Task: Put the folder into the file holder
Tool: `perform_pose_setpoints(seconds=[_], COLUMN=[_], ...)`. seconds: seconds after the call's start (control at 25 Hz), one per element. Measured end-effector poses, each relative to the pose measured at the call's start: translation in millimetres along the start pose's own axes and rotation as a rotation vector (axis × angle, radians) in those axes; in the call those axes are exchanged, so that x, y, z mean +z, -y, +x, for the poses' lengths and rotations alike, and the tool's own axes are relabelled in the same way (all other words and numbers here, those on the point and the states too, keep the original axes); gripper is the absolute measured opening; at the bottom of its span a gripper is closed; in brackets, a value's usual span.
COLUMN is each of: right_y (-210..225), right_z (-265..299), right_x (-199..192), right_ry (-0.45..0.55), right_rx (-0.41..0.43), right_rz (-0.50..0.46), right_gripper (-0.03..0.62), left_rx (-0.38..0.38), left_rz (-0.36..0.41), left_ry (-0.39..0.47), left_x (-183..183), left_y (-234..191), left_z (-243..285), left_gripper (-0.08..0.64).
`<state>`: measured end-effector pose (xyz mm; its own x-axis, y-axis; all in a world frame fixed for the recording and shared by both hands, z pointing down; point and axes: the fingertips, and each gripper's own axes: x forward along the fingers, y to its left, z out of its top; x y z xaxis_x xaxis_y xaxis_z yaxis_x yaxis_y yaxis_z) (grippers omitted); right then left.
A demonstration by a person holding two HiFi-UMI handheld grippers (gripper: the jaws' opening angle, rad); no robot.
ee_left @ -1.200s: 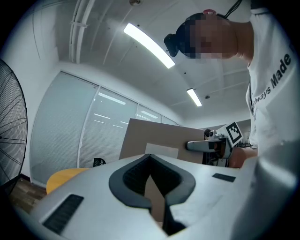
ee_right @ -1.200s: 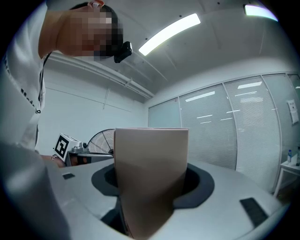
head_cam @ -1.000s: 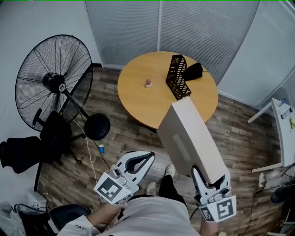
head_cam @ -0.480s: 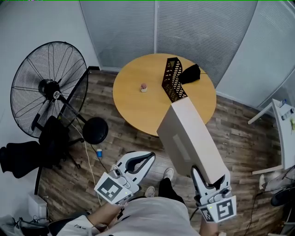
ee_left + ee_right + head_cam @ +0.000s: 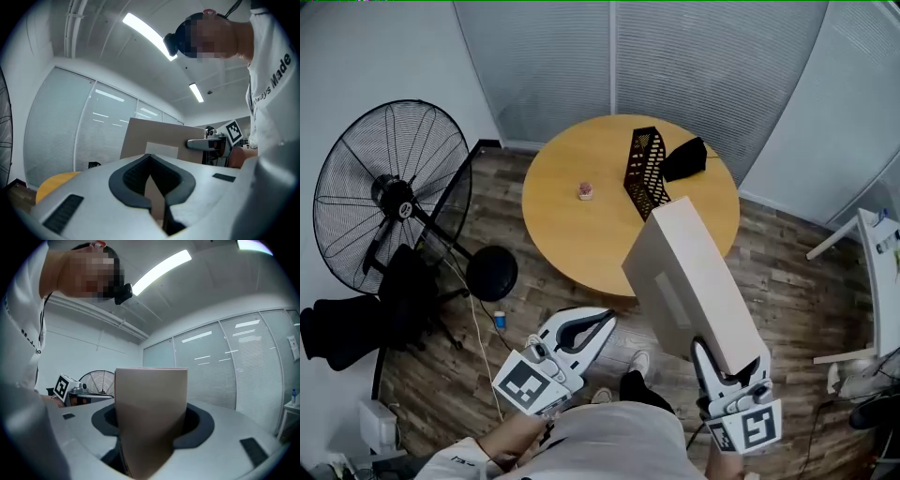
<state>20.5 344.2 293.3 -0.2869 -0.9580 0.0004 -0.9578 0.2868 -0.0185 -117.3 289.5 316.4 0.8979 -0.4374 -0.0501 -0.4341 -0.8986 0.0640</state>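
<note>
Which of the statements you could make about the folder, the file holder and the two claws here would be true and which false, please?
1. The right claw is clamped on the folder. True.
2. The file holder lies on the floor. False: it stands on the round table.
3. The left claw holds nothing. True.
4. The folder is already in the file holder. False: it is held in the air over the floor, short of the table.
5. The fan stands on the table. False: it stands on the floor, left of the table.
</note>
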Motion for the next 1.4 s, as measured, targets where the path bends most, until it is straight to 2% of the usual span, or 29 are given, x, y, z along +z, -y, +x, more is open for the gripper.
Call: perform_pose_setpoints(seconds=[1.0,1.4], right_y=[163,192], right_z=[65,79], right_x=[2,-7], right_ry=[0.016,0.012], right_rx=[0.041,0.06], right_rz=[0.031,0.056], right_gripper=[0.291,0.291], left_rx=[0.031,0.071], left_rz=[0.02,0.007], left_ry=[-0.033,-0.048], left_x=[-9,-17], left_y=[-36,-44], left_z=[169,191], left_gripper=[0.023,0.023])
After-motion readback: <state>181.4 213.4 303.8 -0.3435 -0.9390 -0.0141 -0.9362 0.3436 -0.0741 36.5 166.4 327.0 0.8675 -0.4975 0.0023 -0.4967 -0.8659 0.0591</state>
